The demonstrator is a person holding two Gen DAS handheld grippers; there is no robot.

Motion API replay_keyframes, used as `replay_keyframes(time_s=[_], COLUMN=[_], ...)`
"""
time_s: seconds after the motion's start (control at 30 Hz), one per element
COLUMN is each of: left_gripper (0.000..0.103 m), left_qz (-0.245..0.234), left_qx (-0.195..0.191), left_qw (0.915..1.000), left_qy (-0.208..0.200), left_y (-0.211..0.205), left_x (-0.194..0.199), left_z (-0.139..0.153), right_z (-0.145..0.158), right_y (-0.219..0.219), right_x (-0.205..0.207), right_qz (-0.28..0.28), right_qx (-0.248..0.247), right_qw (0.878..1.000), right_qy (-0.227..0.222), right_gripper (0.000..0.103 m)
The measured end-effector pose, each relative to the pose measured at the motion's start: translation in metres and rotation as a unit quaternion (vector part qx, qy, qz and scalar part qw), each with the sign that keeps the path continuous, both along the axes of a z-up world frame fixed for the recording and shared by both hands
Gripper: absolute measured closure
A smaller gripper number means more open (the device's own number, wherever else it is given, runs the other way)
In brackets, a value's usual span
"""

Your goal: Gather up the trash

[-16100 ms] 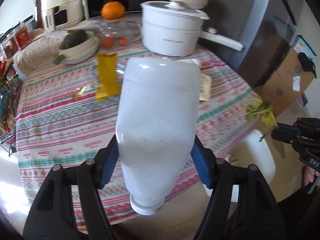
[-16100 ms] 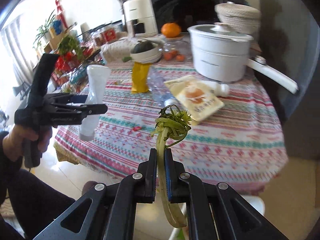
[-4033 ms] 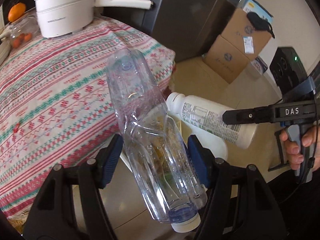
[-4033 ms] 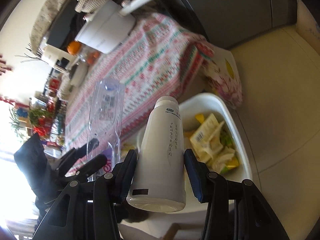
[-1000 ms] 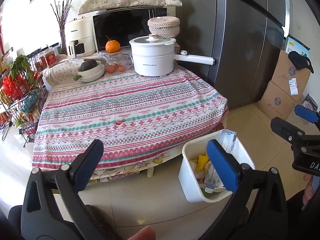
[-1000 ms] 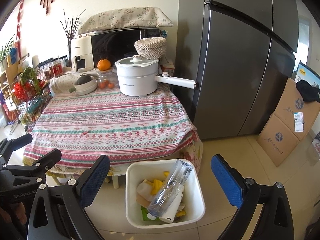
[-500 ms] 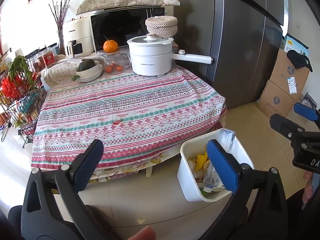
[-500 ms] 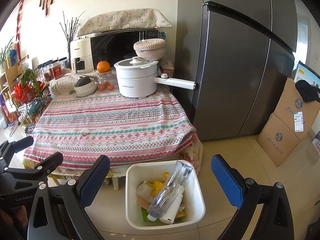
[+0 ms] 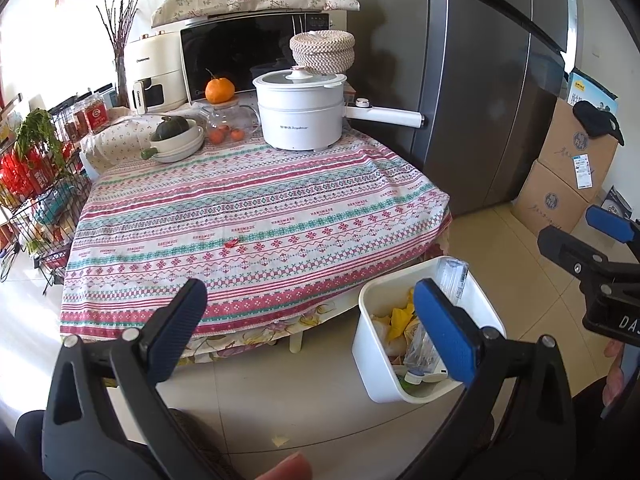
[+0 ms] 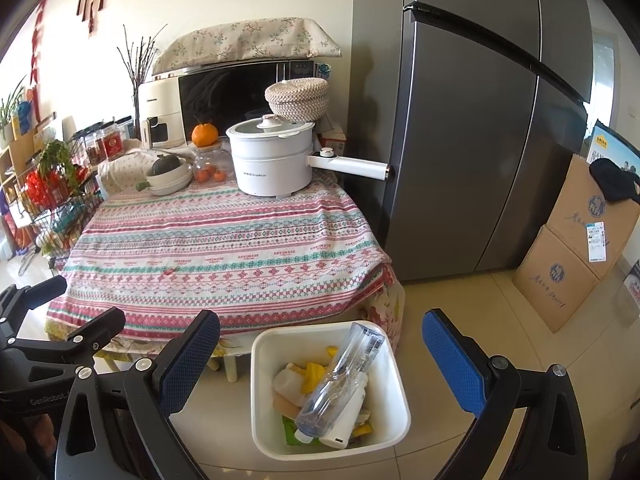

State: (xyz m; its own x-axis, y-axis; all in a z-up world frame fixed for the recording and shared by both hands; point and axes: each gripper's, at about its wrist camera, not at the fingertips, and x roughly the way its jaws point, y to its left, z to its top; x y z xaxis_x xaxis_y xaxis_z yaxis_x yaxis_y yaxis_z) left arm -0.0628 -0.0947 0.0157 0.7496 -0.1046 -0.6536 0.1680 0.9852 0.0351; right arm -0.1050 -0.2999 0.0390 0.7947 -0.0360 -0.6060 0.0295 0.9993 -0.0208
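Note:
A white trash bin stands on the floor by the table's near right corner; it also shows in the left wrist view. Inside lie a clear plastic bottle, a white bottle, yellow wrappers and green scraps. My left gripper is open and empty, held back from the table. My right gripper is open and empty above the bin. A tiny red scrap lies on the striped tablecloth.
At the table's back stand a white pot with a long handle, a bowl with a green squash, a jar with an orange, a microwave. A grey fridge and cardboard boxes are on the right, a wire rack on the left.
Since four seconds ago both bottles have left my grippers and lie in the bin. Over the last second both views have shifted only slightly.

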Motion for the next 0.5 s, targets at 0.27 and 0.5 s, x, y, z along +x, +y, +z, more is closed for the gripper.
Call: replay_keyframes(time_s=[0.27,0.5], left_gripper=[0.000,0.000], left_qz=[-0.002,-0.003], left_qx=[0.000,-0.001], left_qw=[1.0000,1.0000], left_qy=[0.003,0.003], left_y=[-0.0006,-0.0006], left_x=[0.0003,0.0003], left_z=[-0.0011,-0.0013], right_z=[-0.0007,-0.0008], right_y=[-0.0016,-0.0019], right_x=[0.0007,0.0009], right_qz=[-0.002,-0.001], right_qx=[0.001,0.001], right_qw=[1.000,1.000], right_qy=[0.001,0.001], right_gripper=[0.001,0.001])
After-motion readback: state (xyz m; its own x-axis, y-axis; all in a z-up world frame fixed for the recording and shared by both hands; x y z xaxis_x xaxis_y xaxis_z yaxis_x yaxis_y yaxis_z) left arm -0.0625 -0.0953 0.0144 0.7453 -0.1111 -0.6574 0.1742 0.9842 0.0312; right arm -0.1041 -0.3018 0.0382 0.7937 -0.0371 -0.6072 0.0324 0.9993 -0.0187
